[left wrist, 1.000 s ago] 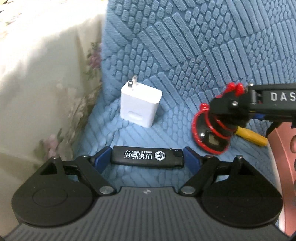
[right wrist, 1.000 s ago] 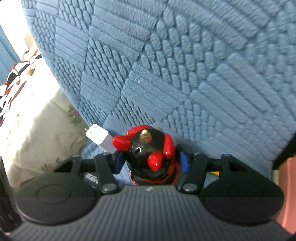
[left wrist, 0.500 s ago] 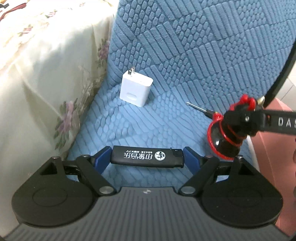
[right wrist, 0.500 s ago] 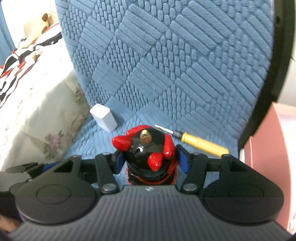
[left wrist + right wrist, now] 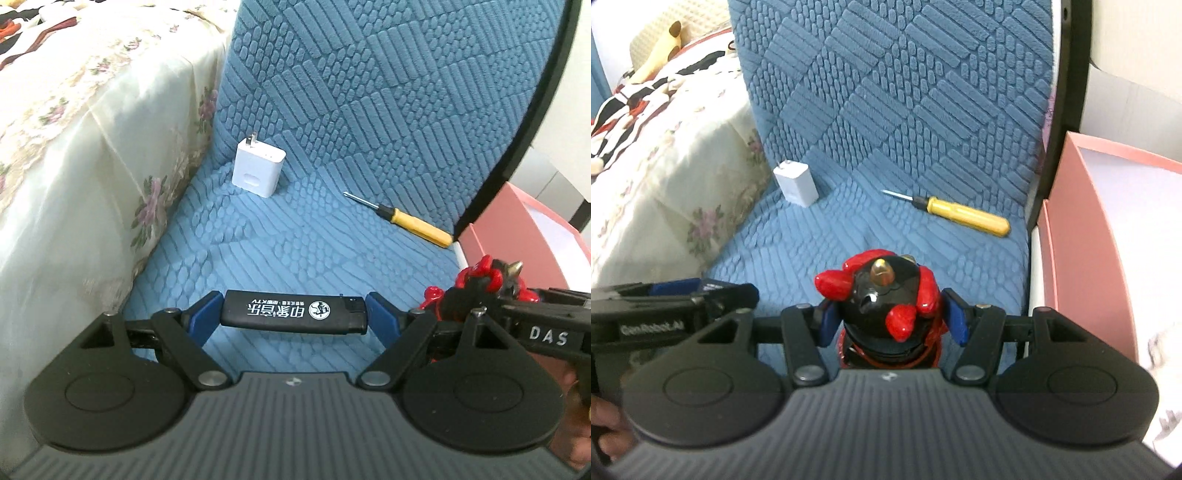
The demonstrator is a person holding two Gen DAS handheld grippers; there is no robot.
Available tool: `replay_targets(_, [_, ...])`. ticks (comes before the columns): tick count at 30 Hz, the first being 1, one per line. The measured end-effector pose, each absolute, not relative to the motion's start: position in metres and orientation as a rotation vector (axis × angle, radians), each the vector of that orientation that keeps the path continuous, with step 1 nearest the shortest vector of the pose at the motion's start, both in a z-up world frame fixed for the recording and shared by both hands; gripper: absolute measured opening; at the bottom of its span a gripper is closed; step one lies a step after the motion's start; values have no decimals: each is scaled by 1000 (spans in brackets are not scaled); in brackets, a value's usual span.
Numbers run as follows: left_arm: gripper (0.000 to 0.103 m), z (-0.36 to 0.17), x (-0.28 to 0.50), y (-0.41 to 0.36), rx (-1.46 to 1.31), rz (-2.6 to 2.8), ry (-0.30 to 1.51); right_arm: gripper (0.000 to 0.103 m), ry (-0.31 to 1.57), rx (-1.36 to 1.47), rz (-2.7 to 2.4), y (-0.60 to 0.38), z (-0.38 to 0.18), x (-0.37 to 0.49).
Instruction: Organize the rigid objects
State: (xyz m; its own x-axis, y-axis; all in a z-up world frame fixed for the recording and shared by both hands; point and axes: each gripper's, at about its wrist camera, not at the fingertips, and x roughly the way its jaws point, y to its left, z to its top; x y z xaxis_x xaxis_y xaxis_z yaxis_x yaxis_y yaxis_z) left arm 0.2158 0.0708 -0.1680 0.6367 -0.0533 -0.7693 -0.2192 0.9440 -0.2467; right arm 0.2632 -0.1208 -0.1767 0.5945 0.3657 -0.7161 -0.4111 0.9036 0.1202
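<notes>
My left gripper [image 5: 295, 317] is shut on a black lighter [image 5: 293, 313], held crosswise above the blue chair seat [image 5: 295, 243]. My right gripper [image 5: 890, 317] is shut on a black and red figurine [image 5: 882, 291], held above the seat's front right; it also shows in the left wrist view [image 5: 480, 284]. A white charger plug [image 5: 258, 168] stands at the back left of the seat, also in the right wrist view [image 5: 796, 182]. A yellow-handled screwdriver [image 5: 410, 221] lies at the back right, also in the right wrist view [image 5: 960, 214].
A pink box [image 5: 1108, 229] stands open to the right of the chair, also in the left wrist view [image 5: 528, 236]. A bed with a floral cover [image 5: 81, 140] is close on the left. The chair's quilted back [image 5: 905, 92] rises behind the seat.
Both grippers have pulled back and up from the seat with their objects. The right gripper has moved toward the right, nearer the pink box. The screwdriver has come fully into view.
</notes>
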Motion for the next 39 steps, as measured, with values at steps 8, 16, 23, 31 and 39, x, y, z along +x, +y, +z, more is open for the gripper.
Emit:
replay_targets(8, [86,-163,183,54,-340,102,896,61,823,-75,463,-127,-184,223])
replay_targets(16, [86,-163,172,54,-378,101,895,61,877,-59,457,-121,-197,212])
replay_targets(23, [86,-168,176,59,-402,96,900,63,888,-69,419,-118,-204,215])
replay_targets(31, [86,-170,180,61,-411,88,905,67,878,-55,421,-116,-206,214])
replay_targets(39, [86,-165,182,61,-407,70,893,60,880,-34,401,-121,-201,213])
